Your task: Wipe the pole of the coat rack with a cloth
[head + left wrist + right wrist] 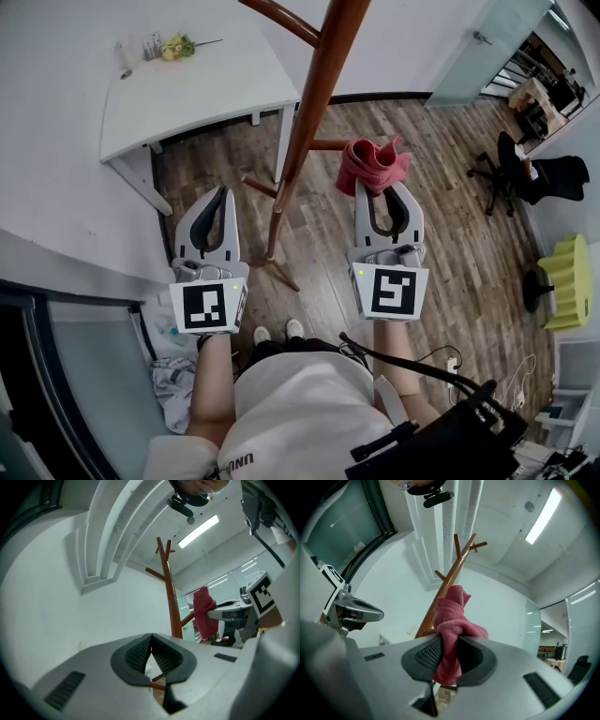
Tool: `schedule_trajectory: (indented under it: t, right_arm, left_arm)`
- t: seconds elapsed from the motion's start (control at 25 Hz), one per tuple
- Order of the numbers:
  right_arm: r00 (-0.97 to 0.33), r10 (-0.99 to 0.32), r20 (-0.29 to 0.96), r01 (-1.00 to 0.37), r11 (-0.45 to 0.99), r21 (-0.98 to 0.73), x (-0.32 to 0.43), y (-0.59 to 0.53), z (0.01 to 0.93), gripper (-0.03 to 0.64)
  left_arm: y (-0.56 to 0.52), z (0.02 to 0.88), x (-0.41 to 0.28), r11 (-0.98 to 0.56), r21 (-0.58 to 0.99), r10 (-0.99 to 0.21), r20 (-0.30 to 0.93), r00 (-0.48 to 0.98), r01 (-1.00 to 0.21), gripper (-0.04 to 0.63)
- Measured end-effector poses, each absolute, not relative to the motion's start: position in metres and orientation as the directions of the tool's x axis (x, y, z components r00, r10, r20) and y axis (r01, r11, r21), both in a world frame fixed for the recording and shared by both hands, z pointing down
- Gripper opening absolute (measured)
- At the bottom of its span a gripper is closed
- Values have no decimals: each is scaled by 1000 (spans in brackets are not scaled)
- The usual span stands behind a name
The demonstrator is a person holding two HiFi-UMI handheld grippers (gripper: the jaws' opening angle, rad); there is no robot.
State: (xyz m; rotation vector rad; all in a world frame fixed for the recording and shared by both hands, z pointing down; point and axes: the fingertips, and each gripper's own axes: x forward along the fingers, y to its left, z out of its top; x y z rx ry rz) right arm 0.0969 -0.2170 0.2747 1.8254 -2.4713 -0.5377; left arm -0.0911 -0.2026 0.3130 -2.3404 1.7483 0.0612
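The brown wooden coat rack pole [305, 122] rises between my two grippers, its feet on the wood floor. My right gripper [380, 185] is shut on a bunched red cloth [372, 164], held just right of the pole and not touching it. In the right gripper view the cloth [451, 630] hangs between the jaws with the pole [440, 599] behind it. My left gripper [223, 191] sits left of the pole, shut and empty; its view shows the pole [171, 597] and the cloth [203, 611] beyond.
A white table [187, 84] with small items and flowers [173, 45] stands at the back left. A black office chair [525, 173] and a yellow-green seat [567, 277] are at the right. Cables and black gear [450, 422] lie near my feet. A glass panel [84, 375] is at lower left.
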Motion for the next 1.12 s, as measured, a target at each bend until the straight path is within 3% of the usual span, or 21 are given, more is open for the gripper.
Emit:
schedule_trajectory:
  t: [1.12]
  right_arm:
    - [-207,-961,-185,-949,151,276,138,-210,269,78]
  left_arm:
    - [-196,306,-85,-286,-162,-933,-177,313,-944,14]
